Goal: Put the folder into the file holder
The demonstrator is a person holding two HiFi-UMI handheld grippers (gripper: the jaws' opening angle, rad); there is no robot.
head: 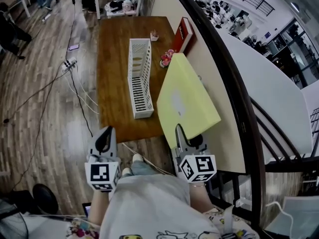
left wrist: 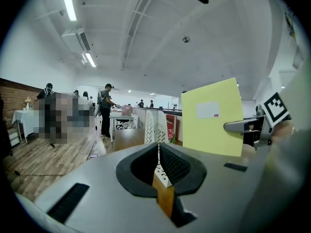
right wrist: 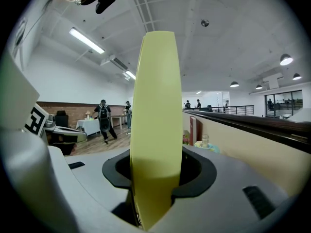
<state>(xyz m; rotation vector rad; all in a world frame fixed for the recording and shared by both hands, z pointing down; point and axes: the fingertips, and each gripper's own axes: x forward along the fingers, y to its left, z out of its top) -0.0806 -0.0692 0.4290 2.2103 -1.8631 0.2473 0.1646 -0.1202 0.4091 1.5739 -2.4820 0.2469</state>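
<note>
The right gripper clamps the near edge of a thick yellow box folder. The folder fills the gap between the jaws and stands on edge, its narrow spine facing the camera. The left gripper carries nothing, its dark ribbed jaws closed tip to tip.

From the head view, the folder hangs in the air above the right side of the wooden table, slanting forward and to the right from the right gripper. It is a smooth, matte slab with a pale label on its broad face.

The white file holder stands on the table ahead and to the left of the folder, just beside it but apart. Its long axis runs straight away from the person. It is rigid plastic with slotted walls, open on top and low at the near end. The empty left gripper is on the holder's side, but the folder rides in the right. To enter, the folder probably has to shift left and line up with the holder's length.
</note>
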